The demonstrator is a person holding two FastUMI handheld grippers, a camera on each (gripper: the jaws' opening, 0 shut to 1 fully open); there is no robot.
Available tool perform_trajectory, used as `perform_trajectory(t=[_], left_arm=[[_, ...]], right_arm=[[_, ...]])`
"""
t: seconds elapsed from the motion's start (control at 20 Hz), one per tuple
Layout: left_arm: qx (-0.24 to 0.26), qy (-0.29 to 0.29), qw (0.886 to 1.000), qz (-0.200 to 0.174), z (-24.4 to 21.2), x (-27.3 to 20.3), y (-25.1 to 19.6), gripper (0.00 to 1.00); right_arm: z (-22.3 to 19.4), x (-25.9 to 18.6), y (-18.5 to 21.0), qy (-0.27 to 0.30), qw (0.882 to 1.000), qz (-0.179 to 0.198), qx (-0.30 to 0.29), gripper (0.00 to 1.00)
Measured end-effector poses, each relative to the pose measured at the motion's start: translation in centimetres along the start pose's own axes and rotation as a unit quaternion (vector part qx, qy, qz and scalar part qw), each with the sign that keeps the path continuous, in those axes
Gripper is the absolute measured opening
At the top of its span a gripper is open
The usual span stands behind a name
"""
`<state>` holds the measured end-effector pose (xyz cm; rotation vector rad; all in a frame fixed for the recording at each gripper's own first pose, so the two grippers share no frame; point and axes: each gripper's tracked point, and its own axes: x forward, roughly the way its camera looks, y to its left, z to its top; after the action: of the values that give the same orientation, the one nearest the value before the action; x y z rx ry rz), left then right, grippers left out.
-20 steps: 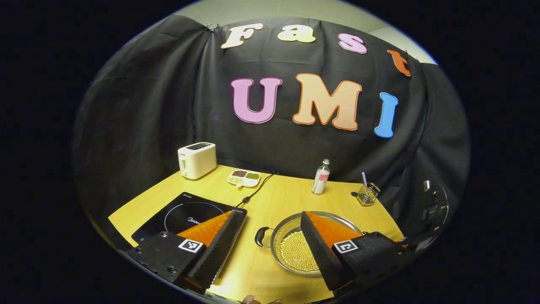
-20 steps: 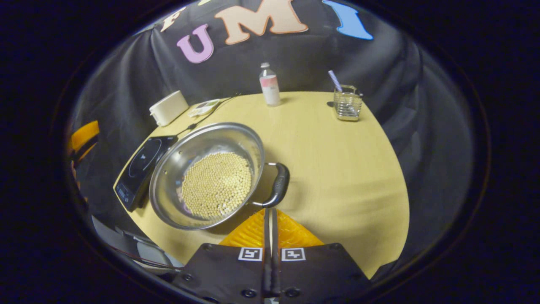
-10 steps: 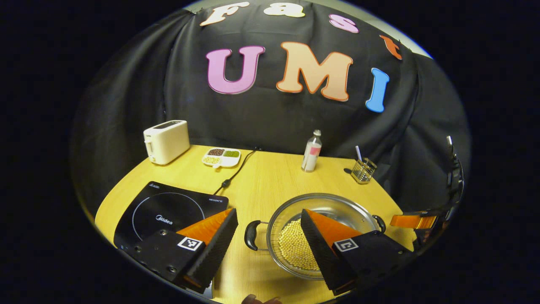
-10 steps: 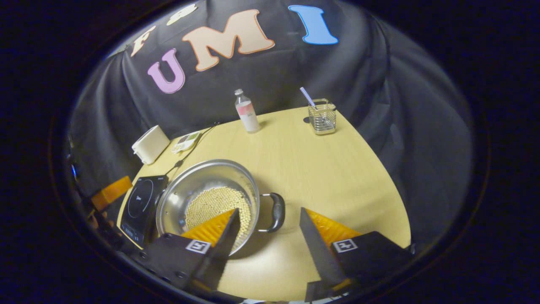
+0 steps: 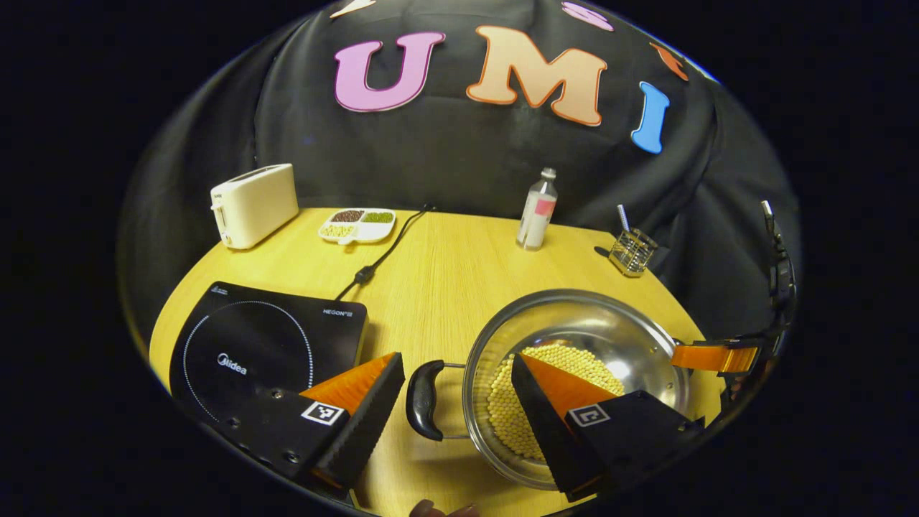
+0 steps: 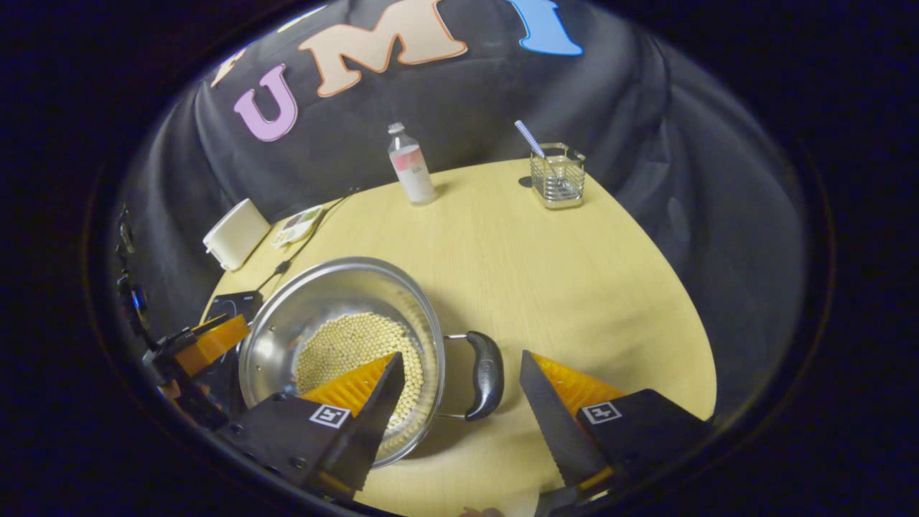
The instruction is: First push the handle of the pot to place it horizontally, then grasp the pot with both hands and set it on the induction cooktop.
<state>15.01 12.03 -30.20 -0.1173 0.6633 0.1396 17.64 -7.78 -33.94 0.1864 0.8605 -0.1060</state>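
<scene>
Cooktop [image 5: 269, 345] lies left of the left gripper [image 5: 457, 409], partly under its left finger. That gripper is spread wide, the pot's [image 5: 574, 337] left handle [image 5: 423, 398] between its fingers, untouched. Right gripper [image 6: 459, 413] is likewise spread, bracketing the right handle [image 6: 484, 373], no contact. Pot sits on the table [image 6: 574, 287], beans [image 6: 352, 345] inside. Recommendation: centre each handle, close both together, lift level to avoid spilling.

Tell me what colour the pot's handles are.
Black, on a shiny metal pot; the handle shows best in the right gripper view.
</scene>
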Motion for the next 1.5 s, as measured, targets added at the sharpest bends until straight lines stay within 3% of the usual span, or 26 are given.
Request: perform_trajectory(t=[0.25,0.3,0.35,0.8,1.15,1.25,1.35,1.4,1.45,1.5], left_arm=[[-0.014,0.039,0.999,0.005,-2.5,1.8,0.3,0.98],[-0.013,0.041,0.999,0.005,-2.6,2.1,0.3,0.98],[-0.012,0.043,0.999,0.005,-2.8,2.3,0.3,0.98],[-0.01,0.058,0.998,0.018,-3.4,3.1,0.7,0.98],[-0.01,0.062,0.998,0.021,-3.5,3.2,1.0,0.96],[-0.011,0.064,0.998,0.022,-3.6,3.1,1.0,0.94],[-0.012,0.063,0.998,0.019,-3.6,3.2,0.8,0.72],[-0.012,0.065,0.998,0.018,-3.6,3.2,0.8,0.82],[-0.01,0.065,0.998,0.018,-3.8,3.4,0.8,0.76],[-0.009,0.065,0.998,0.018,-3.6,3.3,0.8,0.76]], right_arm=[[-0.7,2.3,-0.2,0.016,1.0,-0.004,-0.005,1.0],[-0.7,2.5,-0.3,0.016,1.0,-0.005,-0.003,0.94],[-0.7,2.6,-0.5,0.018,1.0,-0.006,-0.001,1.0],[-1.6,4.2,-0.4,0.039,0.999,-0.005,0.004,1.0],[-1.9,4.7,-0.1,0.048,0.999,0.0,0.002,0.84],[-2.0,4.8,-0.2,0.05,0.999,-0.002,-0.003,0.84],[-2.1,4.8,-0.1,0.049,0.999,-0.002,-0.003,0.87],[-2.0,4.7,-0.1,0.05,0.999,-0.002,-0.003,0.7],[-2.1,4.6,0.0,0.052,0.999,-0.001,-0.004,0.69],[-2.1,4.7,-0.1,0.053,0.999,-0.002,-0.006,0.69]])
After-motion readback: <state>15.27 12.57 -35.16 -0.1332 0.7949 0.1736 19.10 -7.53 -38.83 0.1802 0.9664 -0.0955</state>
